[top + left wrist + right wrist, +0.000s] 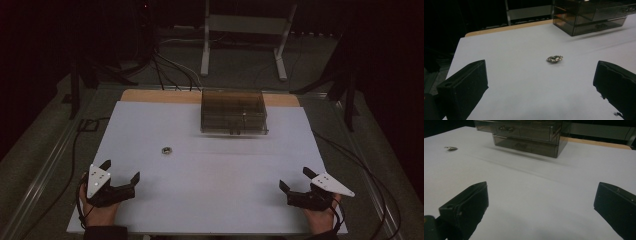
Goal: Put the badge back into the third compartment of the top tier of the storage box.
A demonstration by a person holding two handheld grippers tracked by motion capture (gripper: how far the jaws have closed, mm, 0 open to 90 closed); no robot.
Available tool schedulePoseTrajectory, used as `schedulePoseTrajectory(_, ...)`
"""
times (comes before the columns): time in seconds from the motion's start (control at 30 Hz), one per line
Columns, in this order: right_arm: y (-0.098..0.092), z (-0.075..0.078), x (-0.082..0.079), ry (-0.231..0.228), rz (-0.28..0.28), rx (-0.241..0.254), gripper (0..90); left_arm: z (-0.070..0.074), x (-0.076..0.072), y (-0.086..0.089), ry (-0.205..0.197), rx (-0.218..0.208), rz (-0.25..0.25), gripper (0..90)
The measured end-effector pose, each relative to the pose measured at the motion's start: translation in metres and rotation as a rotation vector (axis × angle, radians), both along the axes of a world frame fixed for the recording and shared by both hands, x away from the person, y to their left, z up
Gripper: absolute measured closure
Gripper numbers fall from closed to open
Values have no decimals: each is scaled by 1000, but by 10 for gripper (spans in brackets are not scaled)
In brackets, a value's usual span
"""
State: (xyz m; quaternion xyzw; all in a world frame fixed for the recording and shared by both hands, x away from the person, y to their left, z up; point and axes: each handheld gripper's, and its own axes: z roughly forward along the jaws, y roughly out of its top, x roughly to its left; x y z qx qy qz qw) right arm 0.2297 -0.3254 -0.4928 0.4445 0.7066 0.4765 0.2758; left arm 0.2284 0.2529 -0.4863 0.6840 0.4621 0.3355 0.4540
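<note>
A small silvery ring-like metal piece (166,149) lies on the white table, left of centre; it is also seen ahead between the jaws as the metal piece (554,58) and far left as the metal piece (451,148). A smoky see-through drawer box (233,112) stands at the back centre, its drawers closed. My left gripper (120,170) rests at the front left, open and empty. At the front right my right gripper (296,179) is open too, nothing between its jaws.
The white table top (210,185) ends in a wooden strip (150,95) at the back. Cables (170,70) and a white stand's legs (205,55) lie on the floor beyond. The drawer box (594,15) has small handles on its front (506,129).
</note>
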Motion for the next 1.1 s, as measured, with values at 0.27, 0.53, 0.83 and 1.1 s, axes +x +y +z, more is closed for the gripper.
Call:
schedulePoseTrajectory(0.27,1,1,0,-18,0,-8,0,0,0,0,6,4,5,4)
schedulePoseTrajectory(0.53,0,1,-1,-29,-10,-5,0,10,4,-5,-7,5,-2,4)
schedulePoseTrajectory(0.83,0,0,0,-35,-5,7,0,19,16,-14,-3,21,-30,4)
schedulePoseTrajectory(1.1,0,1,0,-39,-7,8,0,21,27,-18,-4,0,-39,4)
